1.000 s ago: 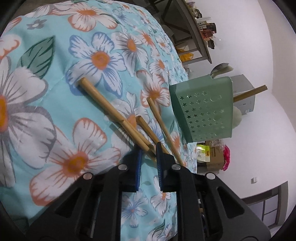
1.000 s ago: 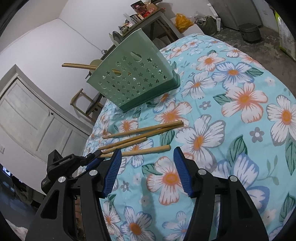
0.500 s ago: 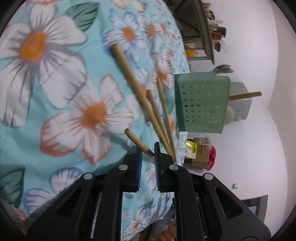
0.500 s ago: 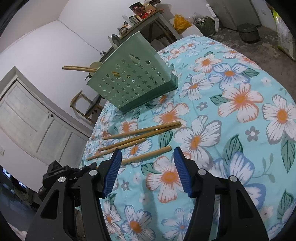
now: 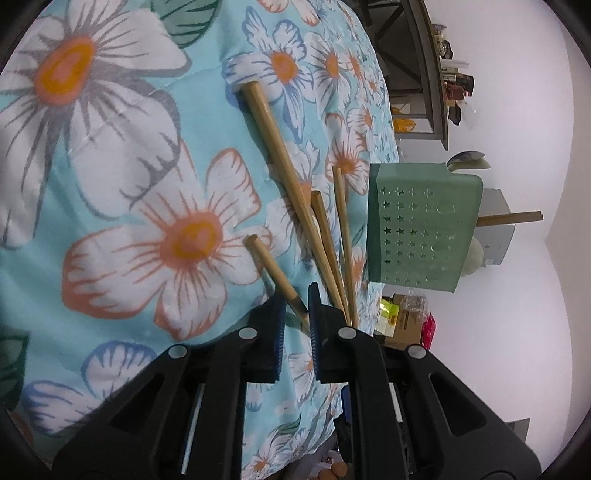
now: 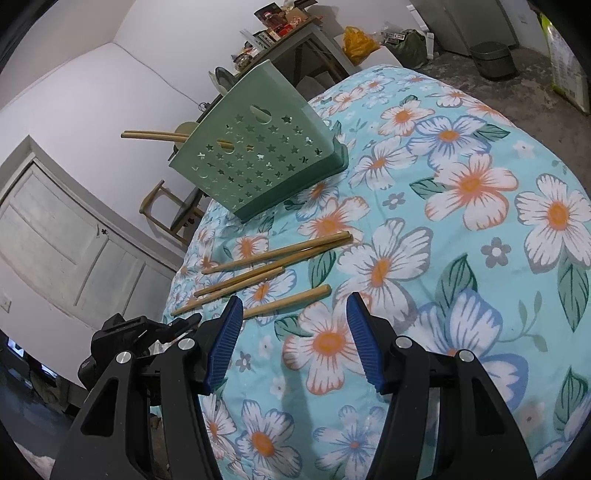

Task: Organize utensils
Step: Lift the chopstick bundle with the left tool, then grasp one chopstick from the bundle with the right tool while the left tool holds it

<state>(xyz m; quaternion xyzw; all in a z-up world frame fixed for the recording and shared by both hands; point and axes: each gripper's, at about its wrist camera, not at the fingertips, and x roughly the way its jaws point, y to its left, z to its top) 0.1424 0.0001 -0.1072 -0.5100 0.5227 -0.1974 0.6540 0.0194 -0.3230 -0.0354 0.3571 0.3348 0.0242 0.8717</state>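
Several bamboo chopsticks [image 6: 280, 254] lie side by side on the flowered cloth [image 6: 461, 229]. My left gripper [image 5: 295, 306] is shut on the thin end of one chopstick [image 5: 271, 267], whose far end stands clear of the other three [image 5: 280, 155]. In the right wrist view the left gripper [image 6: 184, 323] sits at the chopsticks' left ends. A green basket [image 6: 266, 155] with star holes stands behind them, with chopsticks [image 6: 155, 134] sticking out of its top. My right gripper [image 6: 295, 321] hangs open over the cloth, just short of the nearest chopstick [image 6: 288, 301], holding nothing.
The cloth drops away at the table's far edge [image 6: 192, 251] beside the basket [image 5: 421, 229]. Past it are a wooden chair [image 6: 162, 210], a white door [image 6: 55, 240] and a cluttered shelf [image 6: 288, 22]. Boxes and bags [image 5: 402, 317] lie on the floor.
The left gripper has rolled and drawn one chopstick out of the bunch, its far end now apart from the others. The right gripper has stayed where it was, open.
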